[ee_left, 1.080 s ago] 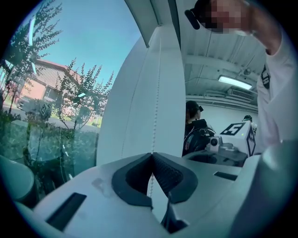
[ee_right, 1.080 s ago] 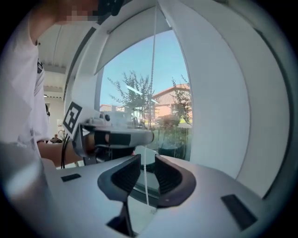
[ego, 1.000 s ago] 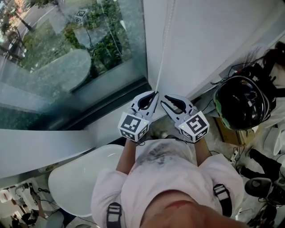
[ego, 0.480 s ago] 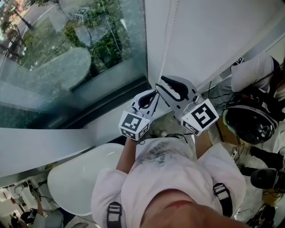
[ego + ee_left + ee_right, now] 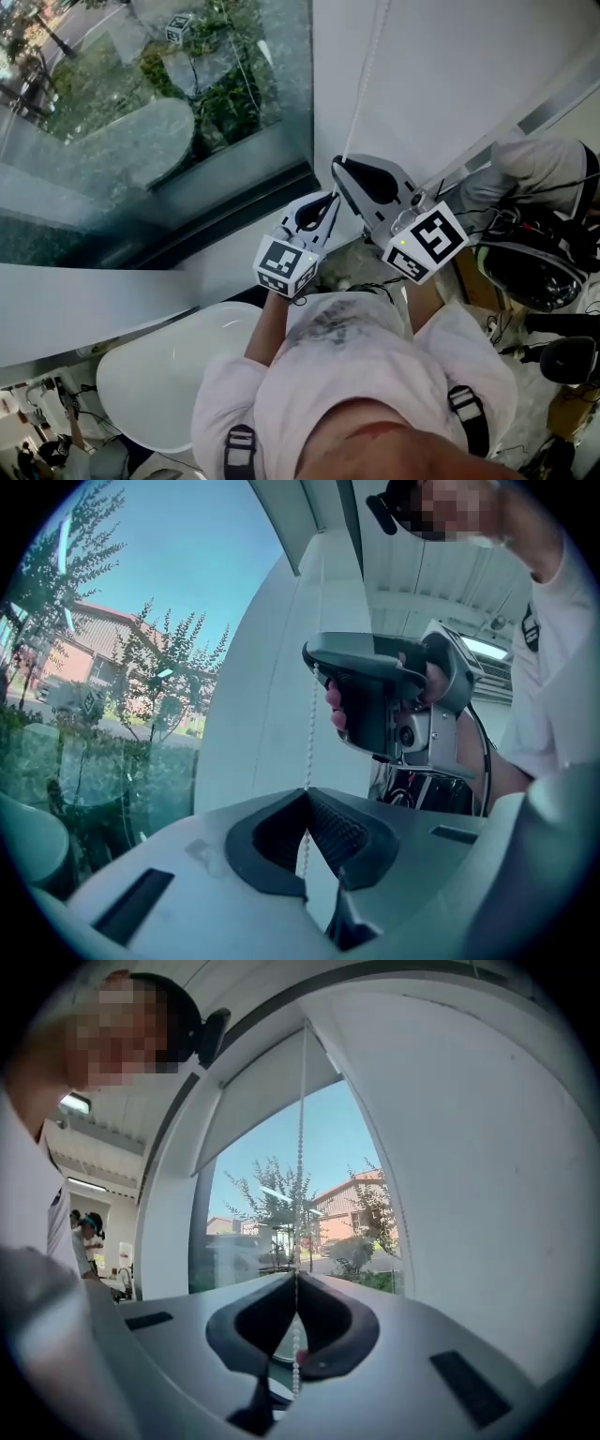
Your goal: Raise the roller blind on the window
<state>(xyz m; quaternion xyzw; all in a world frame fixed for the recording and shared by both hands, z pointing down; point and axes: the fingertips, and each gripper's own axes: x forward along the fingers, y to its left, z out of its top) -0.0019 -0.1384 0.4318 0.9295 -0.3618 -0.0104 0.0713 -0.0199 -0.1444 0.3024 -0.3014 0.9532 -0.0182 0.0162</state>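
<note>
A white bead chain (image 5: pixel 366 84) hangs down the white wall beside the window glass (image 5: pixel 141 122). My left gripper (image 5: pixel 324 201) is shut on the chain low down; in the left gripper view the beads run into its closed jaws (image 5: pixel 307 793). My right gripper (image 5: pixel 338 167) sits just above it and its jaws have just closed on the same chain (image 5: pixel 301 1147), which passes between the shut tips (image 5: pixel 296 1275). The roller blind (image 5: pixel 258 1087) covers only the top of the window. The right gripper (image 5: pixel 375 696) shows above the left one in the left gripper view.
A white round table (image 5: pixel 178 375) stands behind and left of me. A black helmet-like object (image 5: pixel 534 272), cables and boxes lie on the floor at the right. A dark window frame (image 5: pixel 234 220) runs below the glass.
The right gripper has risen from beside the left gripper to just above it and its jaws have gone from open to shut on the chain. The left gripper has stayed put.
</note>
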